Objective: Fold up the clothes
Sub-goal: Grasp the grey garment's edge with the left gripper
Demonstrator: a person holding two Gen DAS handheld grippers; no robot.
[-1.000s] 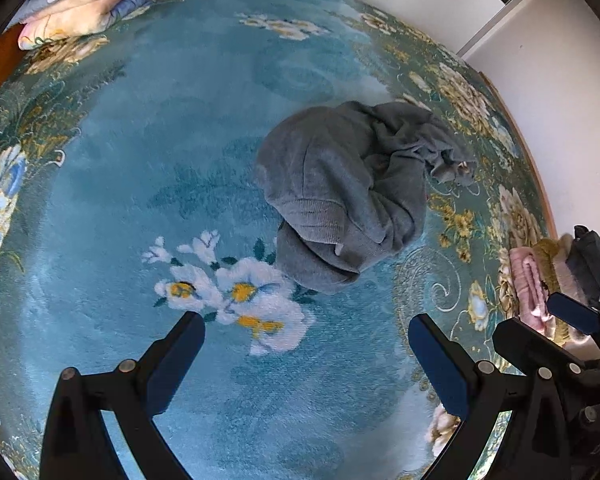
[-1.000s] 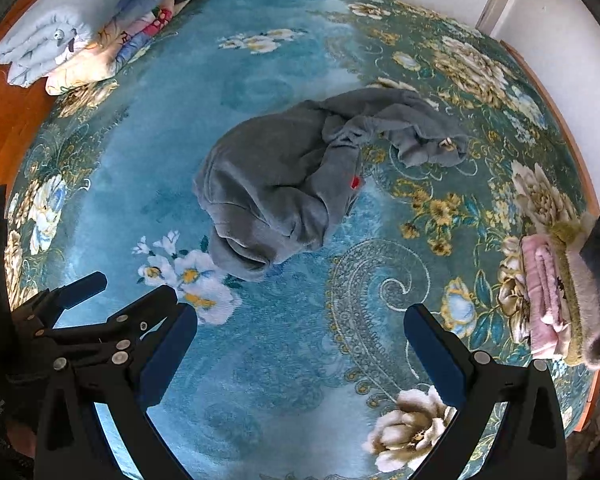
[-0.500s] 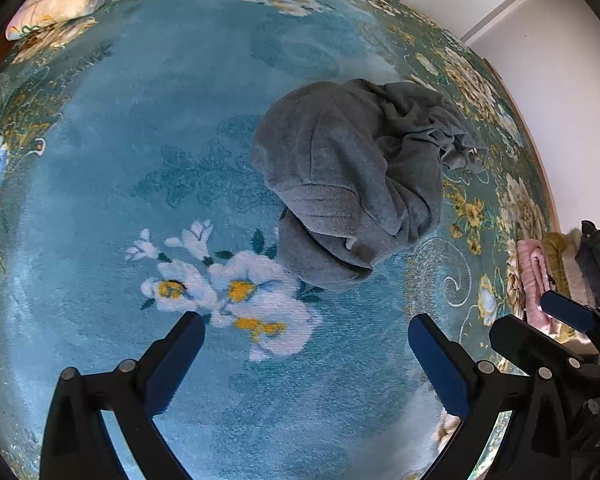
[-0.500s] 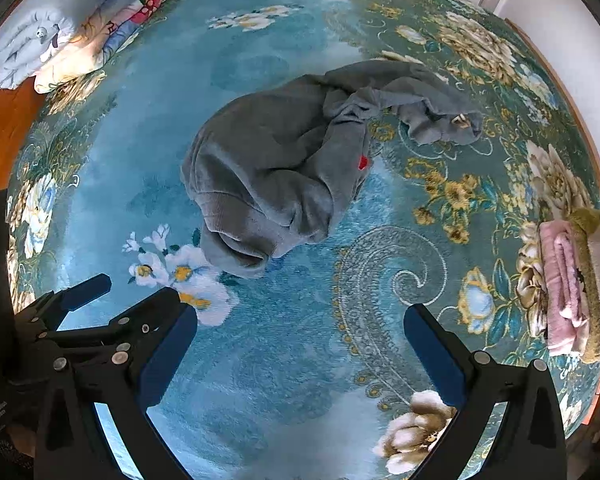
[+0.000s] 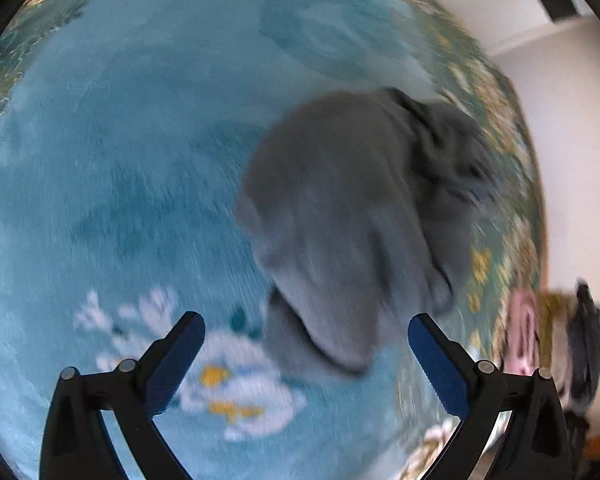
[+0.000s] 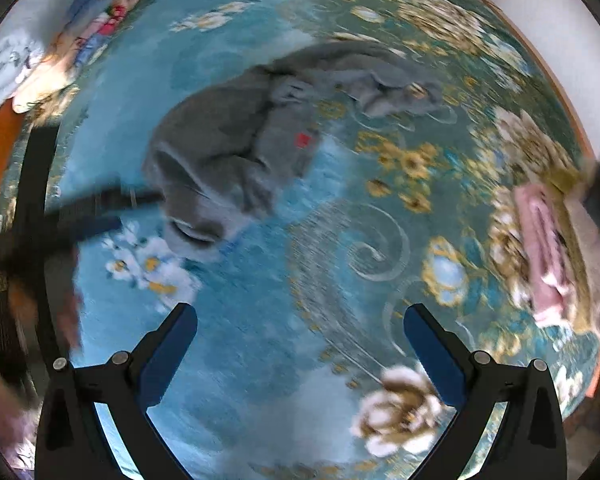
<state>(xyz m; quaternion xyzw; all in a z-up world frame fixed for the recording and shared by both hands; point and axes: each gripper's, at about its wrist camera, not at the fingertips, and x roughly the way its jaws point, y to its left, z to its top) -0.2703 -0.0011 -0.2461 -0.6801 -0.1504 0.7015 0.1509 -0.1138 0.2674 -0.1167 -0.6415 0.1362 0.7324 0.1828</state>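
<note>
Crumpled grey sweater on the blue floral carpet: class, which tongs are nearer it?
Left. Left tongs frame the crumpled grey sweater's near edge; right tongs hang back over carpet.

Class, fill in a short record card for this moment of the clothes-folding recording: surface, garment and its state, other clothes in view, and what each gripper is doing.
surface: teal floral blanket
garment: grey sweater, crumpled in a heap, not yet folded
mark on garment: small red tag
other clothes: folded stack at the right edge, pink piece showing
bedding: rolled bundle at the far left corner
left gripper: open, holding nothing, close to the sweater's near edge
right gripper: open, holding nothing, over bare blanket
image quality: both views motion-blurred
</note>
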